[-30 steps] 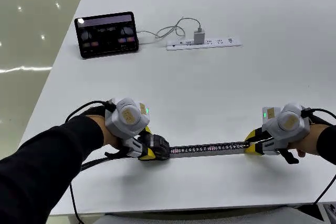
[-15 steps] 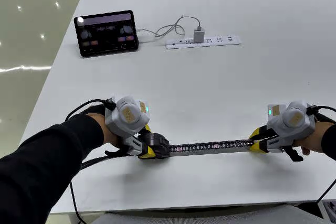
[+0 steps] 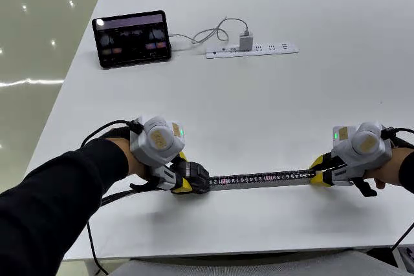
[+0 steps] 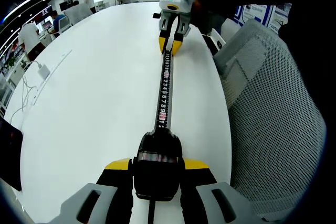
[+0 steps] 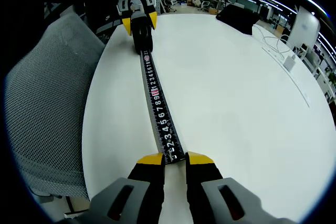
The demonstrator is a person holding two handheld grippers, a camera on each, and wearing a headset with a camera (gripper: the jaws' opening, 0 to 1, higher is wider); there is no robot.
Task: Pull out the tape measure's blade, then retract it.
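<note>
The left gripper point(image 4: 157, 165) clamps the tape case point(image 3: 193, 178), the right gripper point(image 5: 175, 160) pinches the blade point(image 5: 159, 111) end well apart from that case; best pull straight and level.

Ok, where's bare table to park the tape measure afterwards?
Bare: the wide middle of the white table, between the stretched numbered blade and the white power strip, and the far right. Crowded: the black tablet and pale cable far left; the near edge, where left gripper and right gripper hold the black tape measure.

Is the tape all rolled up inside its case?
No, the blade stretches out from the case all the way to the right gripper.
</note>
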